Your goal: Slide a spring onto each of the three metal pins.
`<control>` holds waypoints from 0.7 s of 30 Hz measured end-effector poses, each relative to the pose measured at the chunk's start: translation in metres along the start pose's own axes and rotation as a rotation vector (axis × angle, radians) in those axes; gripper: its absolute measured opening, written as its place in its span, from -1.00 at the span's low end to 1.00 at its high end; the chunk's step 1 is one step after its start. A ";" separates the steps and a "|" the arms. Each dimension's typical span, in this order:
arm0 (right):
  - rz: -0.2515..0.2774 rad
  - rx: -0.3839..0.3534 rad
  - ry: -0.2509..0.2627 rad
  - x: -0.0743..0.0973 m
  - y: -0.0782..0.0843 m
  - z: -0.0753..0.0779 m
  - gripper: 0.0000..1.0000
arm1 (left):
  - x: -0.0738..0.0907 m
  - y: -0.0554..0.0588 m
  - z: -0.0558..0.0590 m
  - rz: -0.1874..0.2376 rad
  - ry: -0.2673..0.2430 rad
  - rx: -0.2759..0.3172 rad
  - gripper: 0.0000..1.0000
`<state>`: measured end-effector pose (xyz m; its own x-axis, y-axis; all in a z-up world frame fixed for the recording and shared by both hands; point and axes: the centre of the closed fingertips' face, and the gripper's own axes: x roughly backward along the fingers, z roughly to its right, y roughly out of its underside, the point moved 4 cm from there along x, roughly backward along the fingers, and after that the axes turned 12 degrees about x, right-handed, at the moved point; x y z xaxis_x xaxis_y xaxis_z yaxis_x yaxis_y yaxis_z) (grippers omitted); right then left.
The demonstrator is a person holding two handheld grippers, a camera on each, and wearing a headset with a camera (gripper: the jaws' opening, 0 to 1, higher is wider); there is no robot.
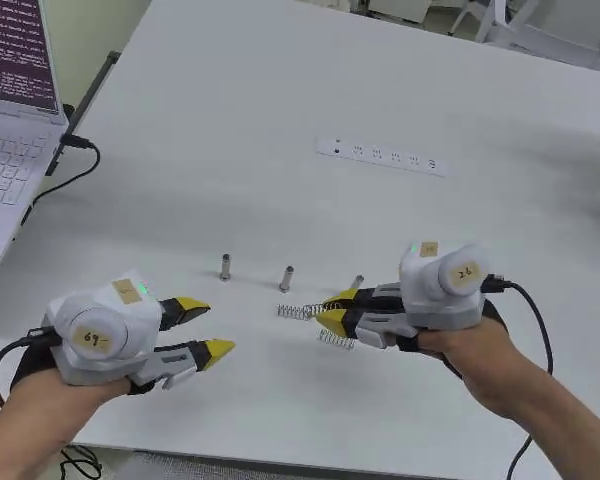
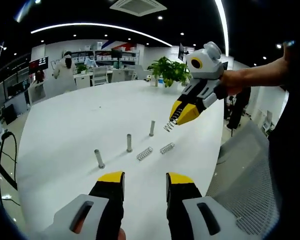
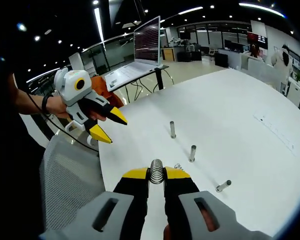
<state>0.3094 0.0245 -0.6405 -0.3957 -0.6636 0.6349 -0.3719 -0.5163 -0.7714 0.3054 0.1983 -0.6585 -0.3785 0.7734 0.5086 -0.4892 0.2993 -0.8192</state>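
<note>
Coiled silver wire spring (image 3: 156, 171) is being pinched between the yellow tips of the right claw (image 3: 156, 175), which is hovering above the white tabletop (image 1: 280, 120) close to three short grey metal pins (image 2: 129, 143) standing in a row. Two more silver springs (image 2: 145, 153) are lying on the tabletop just beside the pins, on the person's side. Nearer the tabletop's front edge, the left claw (image 2: 145, 178) is hanging with its jaws spread and nothing between them. A white power strip (image 1: 382, 157) is lying well beyond the pins, and an open laptop (image 1: 10, 120) is sitting at far left.
</note>
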 end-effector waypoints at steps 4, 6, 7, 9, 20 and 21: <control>-0.019 0.014 0.003 -0.006 -0.003 0.008 -0.83 | 0.006 0.003 -0.010 0.002 -0.032 0.023 -0.38; -0.021 0.018 0.002 -0.010 -0.005 0.012 -0.83 | 0.010 0.005 -0.017 0.010 -0.057 0.048 -0.31; -0.021 0.016 0.002 -0.011 -0.006 0.013 -0.83 | 0.013 0.006 -0.020 0.008 -0.067 0.053 -0.28; -0.025 0.012 0.003 -0.015 -0.007 0.017 -0.83 | 0.016 0.008 -0.025 0.014 -0.087 0.068 -0.25; -0.039 0.015 0.007 -0.032 -0.020 0.033 -0.83 | 0.025 0.018 -0.035 0.003 -0.124 0.085 -0.06; -0.038 0.015 0.008 -0.033 -0.021 0.034 -0.83 | 0.025 0.019 -0.035 0.000 -0.126 0.084 -0.06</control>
<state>0.3587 0.0392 -0.6464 -0.3884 -0.6386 0.6643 -0.3743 -0.5494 -0.7470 0.3139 0.2426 -0.6702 -0.4717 0.6954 0.5421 -0.5512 0.2473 -0.7969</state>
